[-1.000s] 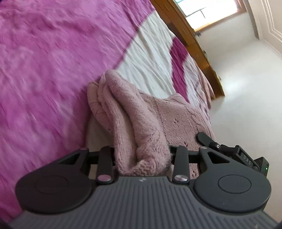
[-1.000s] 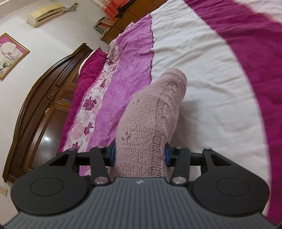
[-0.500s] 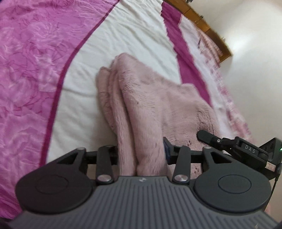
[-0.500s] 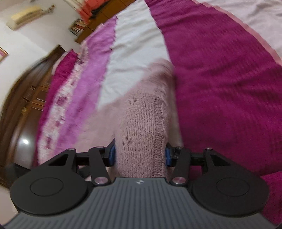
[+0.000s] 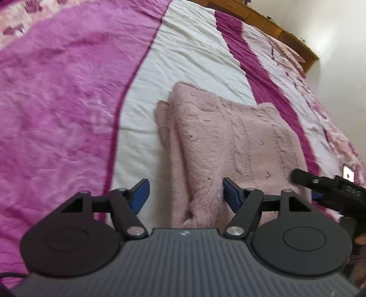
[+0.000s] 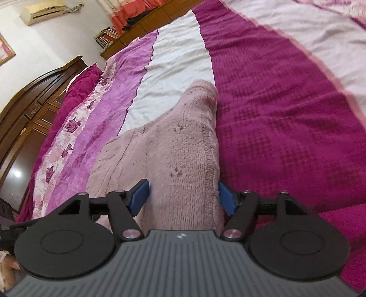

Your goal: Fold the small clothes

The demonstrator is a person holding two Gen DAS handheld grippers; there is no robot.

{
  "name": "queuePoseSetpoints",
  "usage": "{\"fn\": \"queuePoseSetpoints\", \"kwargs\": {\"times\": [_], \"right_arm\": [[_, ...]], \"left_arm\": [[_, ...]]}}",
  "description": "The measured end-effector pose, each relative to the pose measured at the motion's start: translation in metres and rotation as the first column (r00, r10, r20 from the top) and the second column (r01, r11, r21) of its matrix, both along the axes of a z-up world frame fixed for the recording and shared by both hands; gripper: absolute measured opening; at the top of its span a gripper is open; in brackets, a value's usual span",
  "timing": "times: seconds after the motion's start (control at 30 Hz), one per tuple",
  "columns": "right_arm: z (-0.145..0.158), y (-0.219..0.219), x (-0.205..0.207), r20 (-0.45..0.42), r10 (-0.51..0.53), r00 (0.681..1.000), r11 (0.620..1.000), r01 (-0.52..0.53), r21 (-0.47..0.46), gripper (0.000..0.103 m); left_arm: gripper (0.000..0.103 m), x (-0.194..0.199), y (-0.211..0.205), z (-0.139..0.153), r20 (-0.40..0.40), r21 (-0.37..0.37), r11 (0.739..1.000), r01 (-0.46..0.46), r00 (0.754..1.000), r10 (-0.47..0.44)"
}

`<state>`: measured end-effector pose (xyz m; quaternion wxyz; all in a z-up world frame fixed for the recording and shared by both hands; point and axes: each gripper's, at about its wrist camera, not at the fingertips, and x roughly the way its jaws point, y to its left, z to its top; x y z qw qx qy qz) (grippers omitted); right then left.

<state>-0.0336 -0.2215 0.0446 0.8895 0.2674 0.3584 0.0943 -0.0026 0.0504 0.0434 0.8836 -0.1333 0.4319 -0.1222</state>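
A pink knitted garment [image 5: 228, 141] lies folded flat on the bed, with a second layer showing along its left edge. My left gripper [image 5: 185, 195] is at its near edge. The jaws are opening, the fabric lies loose between the blue pads [image 5: 140, 194], and the left pad is clear of it. In the right wrist view the same garment [image 6: 178, 155] runs away from my right gripper [image 6: 182, 198]. Its jaws are opening too, and the knit rests slack between the pads without being pinched. The right gripper [image 5: 329, 187] also shows at the right edge of the left wrist view.
The bedspread [image 5: 68, 114] has magenta, pink and white stripes. A wooden bed frame [image 5: 274, 29] runs along the far side. A dark wooden wardrobe [image 6: 27, 109] stands to the left, with bookshelves and a wall air conditioner [image 6: 45, 10] behind. A hand [image 6: 9, 269] shows at the lower left.
Both grippers brought the garment down onto the bed. Their jaws have widened and let go of the fabric, which now lies spread flat instead of bunched between the pads.
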Motion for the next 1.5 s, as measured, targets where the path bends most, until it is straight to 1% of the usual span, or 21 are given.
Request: {"fn": "queuePoseSetpoints", "kwargs": {"times": [0.07,0.1,0.17,0.23,0.3,0.43,0.5,0.57,0.63,0.67,0.77,0.83,1.0,1.07,1.3,1.5], "right_arm": [[0.006,0.001,-0.011,0.021,0.008,1.000,0.999,-0.008,-0.031,0.076],[0.008,0.003,-0.016,0.033,0.015,0.999,0.999,-0.013,-0.050,0.078],[0.013,0.006,-0.027,0.052,0.030,0.998,0.996,-0.026,-0.087,0.080],[0.015,0.009,-0.037,0.064,0.048,0.997,0.993,-0.040,-0.111,0.083],[0.016,0.012,-0.046,0.066,0.062,0.996,0.990,-0.054,-0.127,0.084],[0.010,0.021,-0.064,0.057,0.077,0.995,0.982,-0.066,-0.176,0.084],[0.006,0.025,-0.071,0.051,0.076,0.996,0.977,-0.064,-0.205,0.084],[0.002,0.028,-0.077,0.046,0.067,0.997,0.972,-0.055,-0.228,0.086],[-0.001,0.031,-0.082,0.046,0.058,0.997,0.967,-0.045,-0.250,0.092],[-0.002,0.032,-0.084,0.047,0.055,0.997,0.964,-0.040,-0.263,0.093],[-0.005,0.036,-0.085,0.034,0.053,0.998,0.953,-0.041,-0.300,0.094],[-0.007,0.040,-0.083,-0.004,0.046,0.999,0.946,-0.044,-0.321,0.094],[-0.019,0.042,-0.081,-0.096,0.024,0.995,0.951,-0.052,-0.304,0.094],[-0.024,0.042,-0.080,-0.114,0.018,0.993,0.951,-0.052,-0.305,0.094],[-0.029,0.053,-0.079,-0.116,0.031,0.993,0.932,-0.071,-0.355,0.094],[-0.031,0.049,-0.077,-0.125,0.021,0.992,0.938,-0.063,-0.341,0.094]], "left_arm": [[0.077,-0.008,-0.001,0.004,0.018,0.036,0.999,-0.009,1.000,0.008],[0.081,-0.012,-0.002,0.006,0.024,0.055,0.998,-0.014,1.000,0.013],[0.086,-0.020,-0.004,0.009,0.037,0.092,0.995,-0.024,0.999,0.020],[0.086,-0.028,-0.006,0.010,0.047,0.123,0.992,-0.025,0.999,0.020],[0.086,-0.035,-0.009,0.010,0.043,0.138,0.990,-0.025,0.999,0.019],[0.086,-0.047,-0.017,0.007,0.006,0.163,0.987,-0.009,1.000,0.008],[0.086,-0.052,-0.024,0.003,-0.013,0.194,0.981,0.004,1.000,-0.001],[0.086,-0.059,-0.030,0.000,-0.010,0.224,0.975,0.000,1.000,0.003],[0.086,-0.066,-0.035,-0.006,-0.012,0.245,0.969,-0.013,1.000,0.016],[0.086,-0.068,-0.037,-0.009,-0.022,0.252,0.968,-0.015,1.000,0.021],[0.086,-0.070,-0.042,-0.018,-0.063,0.272,0.962,-0.021,0.997,0.039],[0.086,-0.070,-0.043,-0.022,-0.079,0.286,0.958,-0.031,0.995,0.056],[0.086,-0.073,-0.044,-0.023,-0.070,0.305,0.951,-0.053,0.994,0.078],[0.086,-0.073,-0.044,-0.023,-0.072,0.307,0.950,-0.060,0.994,0.086],[0.086,-0.072,-0.046,-0.026,-0.093,0.313,0.948,-0.061,0.991,0.095],[0.086,-0.074,-0.049,-0.027,-0.085,0.328,0.943,-0.054,0.993,0.086]]}}
